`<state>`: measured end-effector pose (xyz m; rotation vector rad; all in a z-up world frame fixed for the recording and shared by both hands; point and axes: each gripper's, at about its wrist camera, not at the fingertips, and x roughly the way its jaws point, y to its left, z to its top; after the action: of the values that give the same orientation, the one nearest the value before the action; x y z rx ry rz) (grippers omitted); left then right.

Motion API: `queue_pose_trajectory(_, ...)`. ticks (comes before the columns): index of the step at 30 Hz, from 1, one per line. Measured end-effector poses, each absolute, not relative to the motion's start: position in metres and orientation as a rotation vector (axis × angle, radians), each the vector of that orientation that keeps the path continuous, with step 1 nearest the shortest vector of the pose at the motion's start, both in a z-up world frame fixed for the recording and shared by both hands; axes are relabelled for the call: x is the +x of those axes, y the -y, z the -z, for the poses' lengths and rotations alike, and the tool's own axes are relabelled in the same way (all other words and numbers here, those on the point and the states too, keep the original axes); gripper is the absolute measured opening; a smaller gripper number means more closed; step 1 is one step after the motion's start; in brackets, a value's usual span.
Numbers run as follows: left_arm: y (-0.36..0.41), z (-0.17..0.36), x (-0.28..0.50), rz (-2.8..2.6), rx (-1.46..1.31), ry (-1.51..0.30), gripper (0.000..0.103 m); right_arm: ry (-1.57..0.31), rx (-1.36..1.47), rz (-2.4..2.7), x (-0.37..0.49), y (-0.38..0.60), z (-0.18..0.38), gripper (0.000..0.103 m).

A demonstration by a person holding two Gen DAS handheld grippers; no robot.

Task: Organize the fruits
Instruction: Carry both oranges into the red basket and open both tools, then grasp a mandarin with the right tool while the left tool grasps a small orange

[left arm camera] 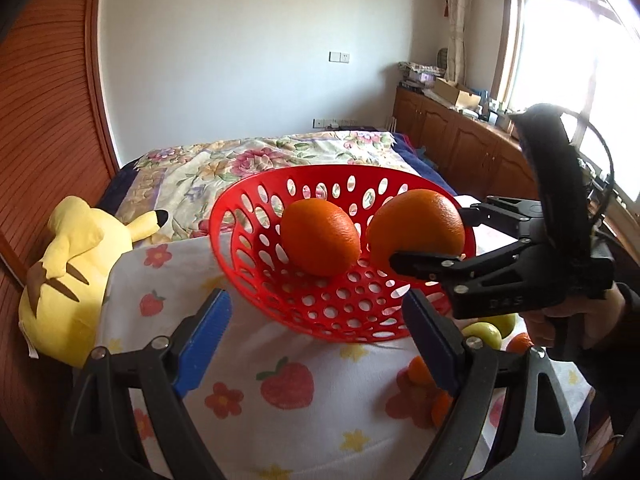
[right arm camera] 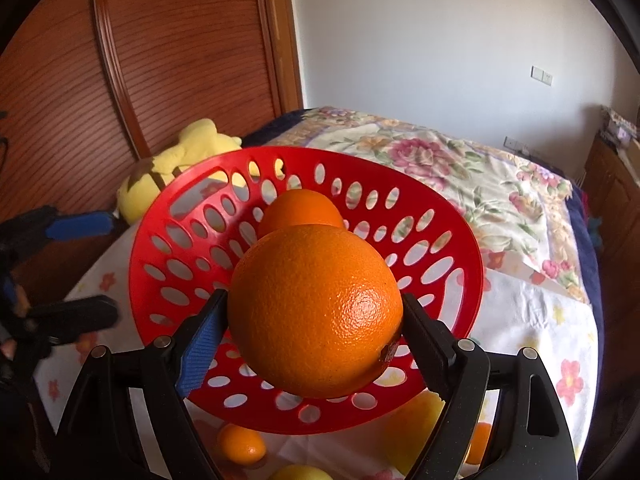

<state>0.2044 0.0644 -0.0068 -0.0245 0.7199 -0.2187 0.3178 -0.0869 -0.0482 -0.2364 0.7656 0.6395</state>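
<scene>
two oranges matter here: left of my tool, one orange [left arm camera: 319,237] sits in the red basket [left arm camera: 256,280], my left gripper [left arm camera: 316,336] open and empty; my right gripper [right arm camera: 316,332] clamps the big orange [right arm camera: 316,316] over the bowl. i'd lower it before releasing, beside the first.

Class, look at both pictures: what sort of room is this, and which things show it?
Most likely a bedroom: a bed under a floral quilt, a yellow plush toy beside it, and wooden cabinets below a curtained window.
</scene>
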Motion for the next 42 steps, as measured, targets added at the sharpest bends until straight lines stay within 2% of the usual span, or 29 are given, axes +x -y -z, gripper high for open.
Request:
queue_pose_trajectory(6,-0.067,0.011,0.187,0.213,-0.032,-0.715,0.088,-0.749,-0.279,-0.598,0.314,0.08,0.052,0.088)
queue_pose_trajectory(12,-0.066,0.014,0.171,0.216,-0.039,-0.707,0.088,-0.694,-0.225,-0.623,0.304,0.081,0.032,0.089)
queue_pose_trajectory(21,-0.043,0.026,0.143,0.246,-0.03,-0.658,0.088,-0.59,-0.174,-0.614,0.245,0.118,0.01,0.089)
queue_pose_trajectory(32,-0.004,0.052,0.116,0.298,0.02,-0.667,0.088,-0.605,-0.147,-0.535,0.186,0.174,0.046,0.083)
queue_pose_trajectory(42,0.012,0.067,0.105,0.323,0.026,-0.689,0.088,-0.641,-0.129,-0.464,0.16,0.212,0.076,0.073)
